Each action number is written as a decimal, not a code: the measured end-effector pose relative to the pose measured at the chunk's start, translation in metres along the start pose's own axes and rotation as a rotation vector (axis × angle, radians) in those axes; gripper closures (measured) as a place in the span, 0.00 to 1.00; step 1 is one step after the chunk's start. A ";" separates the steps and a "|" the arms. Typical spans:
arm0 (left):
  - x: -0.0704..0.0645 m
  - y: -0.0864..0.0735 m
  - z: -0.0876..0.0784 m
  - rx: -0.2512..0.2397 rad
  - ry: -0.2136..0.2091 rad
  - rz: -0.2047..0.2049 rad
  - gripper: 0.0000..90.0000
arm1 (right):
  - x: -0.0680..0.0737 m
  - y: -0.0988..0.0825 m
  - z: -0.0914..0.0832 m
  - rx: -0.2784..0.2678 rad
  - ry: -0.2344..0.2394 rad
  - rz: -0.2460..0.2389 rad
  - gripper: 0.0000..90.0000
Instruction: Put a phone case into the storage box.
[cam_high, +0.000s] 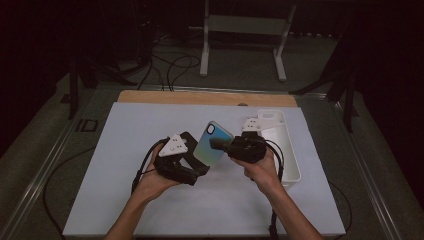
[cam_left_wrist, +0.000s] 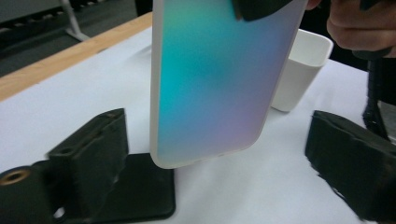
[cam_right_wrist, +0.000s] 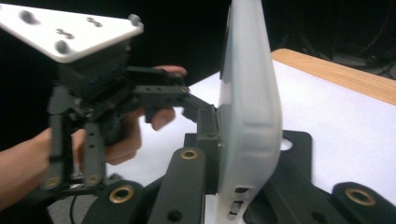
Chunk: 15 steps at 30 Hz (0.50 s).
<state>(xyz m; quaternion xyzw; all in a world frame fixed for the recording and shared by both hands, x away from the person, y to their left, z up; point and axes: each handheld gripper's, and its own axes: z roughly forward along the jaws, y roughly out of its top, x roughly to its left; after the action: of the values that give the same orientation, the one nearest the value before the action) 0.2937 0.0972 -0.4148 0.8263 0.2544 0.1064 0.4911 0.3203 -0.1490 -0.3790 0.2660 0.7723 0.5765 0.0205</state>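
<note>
High view: phone case (cam_high: 214, 143) held above worktop (cam_high: 150, 210), between both hands. Right tongs (cam_high: 220, 145) clamped on its right edge; long axis runs up-right to down-left. Left tongs (cam_high: 192, 167) open, jaws astride case's lower end w/o pressing, case directly ahead. White tray (cam_high: 290, 165) lies at right.

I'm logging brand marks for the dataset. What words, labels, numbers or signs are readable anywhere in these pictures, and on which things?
None can be read.
Phone case: plain teal-to-violet back, no print or logo.
White tray: blank.
Grey plate on the left gripper: screw holes only, no marking.
Right gripper, shut on the phone case: bare black, no label.
Black flat piece on the table: no text visible.
</note>
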 end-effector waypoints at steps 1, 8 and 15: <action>0.000 -0.001 0.000 -0.004 -0.022 -0.007 0.15 | 0.002 0.000 -0.001 -0.003 0.019 -0.010 0.97; -0.001 -0.002 0.003 0.015 -0.081 -0.001 0.17 | 0.009 0.000 0.000 0.006 0.093 -0.061 0.97; -0.007 -0.004 0.006 0.023 -0.156 0.033 0.28 | 0.017 0.002 0.004 0.024 0.187 -0.137 0.97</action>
<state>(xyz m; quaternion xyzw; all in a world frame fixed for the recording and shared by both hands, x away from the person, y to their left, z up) 0.2890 0.0903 -0.4206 0.8418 0.2030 0.0467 0.4979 0.3082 -0.1378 -0.3743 0.1578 0.7941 0.5867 -0.0156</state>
